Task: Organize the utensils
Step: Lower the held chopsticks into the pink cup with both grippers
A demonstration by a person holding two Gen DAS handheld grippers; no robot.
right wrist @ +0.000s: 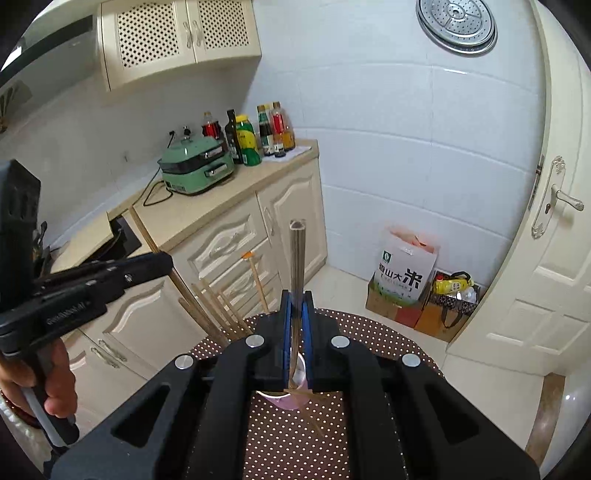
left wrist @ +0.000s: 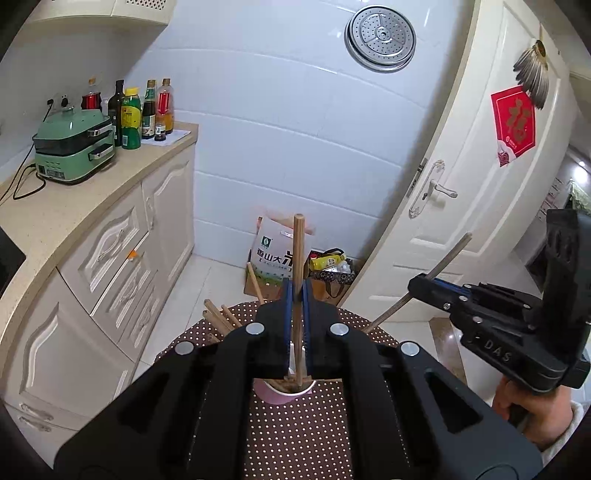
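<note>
- My left gripper (left wrist: 296,295) is clamped on a brown wooden chopstick (left wrist: 298,254), its long axis upright, lower tip at the pink round cup (left wrist: 291,397) directly beneath.
- My right gripper (right wrist: 296,306) pinches a grey metal chopstick (right wrist: 297,258), also upright, above the same cup (right wrist: 295,400).
- I judge both hands about equally near the cup on the brown dotted tablecloth (left wrist: 295,435).

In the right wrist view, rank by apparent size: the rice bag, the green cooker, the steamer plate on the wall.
1. Steamer plate and green cooker: alike, not ranked, and the plate is cut off at the top.
2. Rice bag: smallest.
</note>
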